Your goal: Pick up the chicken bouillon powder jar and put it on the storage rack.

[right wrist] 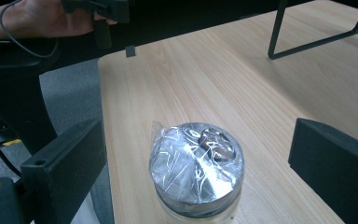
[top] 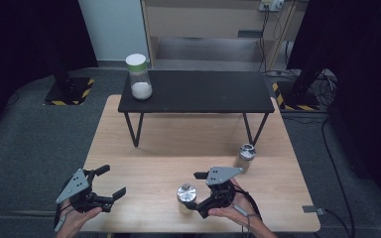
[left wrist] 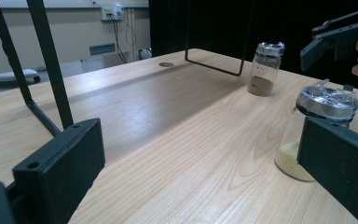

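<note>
Your right tongs [top: 197,190] sit wide open at the near jar [top: 186,196], jaws either side of it and clear of the glass; nothing gripped. In the right gripper view that jar [right wrist: 196,172] stands upright between the two black jaws, foil-like wrap crumpled over its cap, gaps on both sides. It stands on the wooden surface [top: 149,173] close to the near edge, in front of the black shelf [top: 196,91]. Your left tongs [top: 110,182] are also wide open, empty, hovering at the near left corner of the surface, well apart from the near jar and pointing roughly toward it. From the left gripper view the near jar [left wrist: 318,128] shows a yellowish powder layer at the bottom, partly behind one jaw; the right tongs [left wrist: 335,35] are above and beyond it. The second jar [top: 245,156] with the same silvery cap stands upright between the near jar and the shelf's right leg, brown powder in it per the left gripper view [left wrist: 265,69]. The tall white-lidded jar [top: 139,77] holds white powder and stands on the left end of the shelf. All three jars are upright, none touching.
</note>
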The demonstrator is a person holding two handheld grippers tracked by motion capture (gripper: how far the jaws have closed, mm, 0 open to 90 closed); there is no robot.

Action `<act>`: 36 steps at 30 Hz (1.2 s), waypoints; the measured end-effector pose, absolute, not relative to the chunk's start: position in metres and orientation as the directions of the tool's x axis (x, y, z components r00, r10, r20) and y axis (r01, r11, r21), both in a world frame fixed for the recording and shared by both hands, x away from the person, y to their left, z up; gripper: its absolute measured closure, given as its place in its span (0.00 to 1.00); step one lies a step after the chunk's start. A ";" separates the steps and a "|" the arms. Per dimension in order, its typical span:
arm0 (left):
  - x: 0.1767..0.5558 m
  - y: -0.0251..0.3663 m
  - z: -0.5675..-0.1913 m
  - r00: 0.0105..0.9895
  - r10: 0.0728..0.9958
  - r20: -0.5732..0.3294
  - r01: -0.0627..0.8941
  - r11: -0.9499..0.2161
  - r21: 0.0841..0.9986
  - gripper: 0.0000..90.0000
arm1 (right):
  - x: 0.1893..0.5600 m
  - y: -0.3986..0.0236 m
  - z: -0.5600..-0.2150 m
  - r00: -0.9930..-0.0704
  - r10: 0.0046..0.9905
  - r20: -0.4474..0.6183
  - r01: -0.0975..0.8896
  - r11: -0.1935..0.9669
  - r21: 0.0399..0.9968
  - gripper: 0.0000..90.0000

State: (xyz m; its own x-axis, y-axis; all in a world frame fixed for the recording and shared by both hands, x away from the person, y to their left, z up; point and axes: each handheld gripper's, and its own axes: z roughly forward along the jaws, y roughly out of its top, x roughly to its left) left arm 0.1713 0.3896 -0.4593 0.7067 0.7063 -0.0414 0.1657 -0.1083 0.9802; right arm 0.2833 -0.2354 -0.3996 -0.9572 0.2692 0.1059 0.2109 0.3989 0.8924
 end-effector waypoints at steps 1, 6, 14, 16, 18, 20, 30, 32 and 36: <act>0.171 0.390 -0.459 0.707 0.706 -0.042 0.166 -0.108 0.980 0.00 | 0.283 -0.234 -0.401 -0.958 0.268 0.102 0.208 0.403 0.891 0.05; 0.171 0.389 -0.459 0.707 0.706 -0.041 0.166 -0.110 0.980 0.00 | 0.286 -0.229 -0.407 -0.959 0.261 0.107 0.212 0.417 0.884 0.06; 0.171 0.390 -0.459 0.708 0.705 -0.042 0.167 -0.110 0.980 0.00 | 0.289 -0.222 -0.415 -0.961 0.252 0.115 0.220 0.442 0.870 0.09; 0.172 0.390 -0.459 0.710 0.703 -0.044 0.169 -0.109 0.980 0.00 | 0.290 -0.222 -0.417 -0.961 0.251 0.115 0.220 0.445 0.868 0.10; 0.172 0.390 -0.459 0.710 0.703 -0.045 0.169 -0.108 0.980 0.00 | 0.290 -0.221 -0.419 -0.962 0.249 0.116 0.221 0.451 0.865 0.11; 0.172 0.390 -0.459 0.710 0.703 -0.046 0.170 -0.108 0.979 0.00 | 0.291 -0.220 -0.421 -0.962 0.246 0.117 0.220 0.451 0.865 0.13; 0.172 0.389 -0.459 0.711 0.702 -0.042 0.168 -0.113 0.979 0.00 | 0.289 -0.220 -0.426 -0.962 0.254 0.102 0.208 0.439 0.874 0.26; 0.172 0.389 -0.459 0.711 0.702 -0.040 0.169 -0.114 0.979 0.00 | 0.287 -0.219 -0.426 -0.964 0.254 0.081 0.191 0.448 0.874 0.32; 0.172 0.389 -0.459 0.712 0.701 -0.040 0.169 -0.116 0.979 0.00 | 0.282 -0.219 -0.425 -0.965 0.258 0.038 0.154 0.451 0.879 0.38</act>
State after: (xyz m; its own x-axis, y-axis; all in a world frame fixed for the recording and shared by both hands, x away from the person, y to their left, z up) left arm 0.1720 0.3891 -0.4586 0.7117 0.7014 -0.0399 0.1695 -0.1163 0.9787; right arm 0.2818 -0.2186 -0.4247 -0.9655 0.2577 0.0375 0.1544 0.4506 0.8793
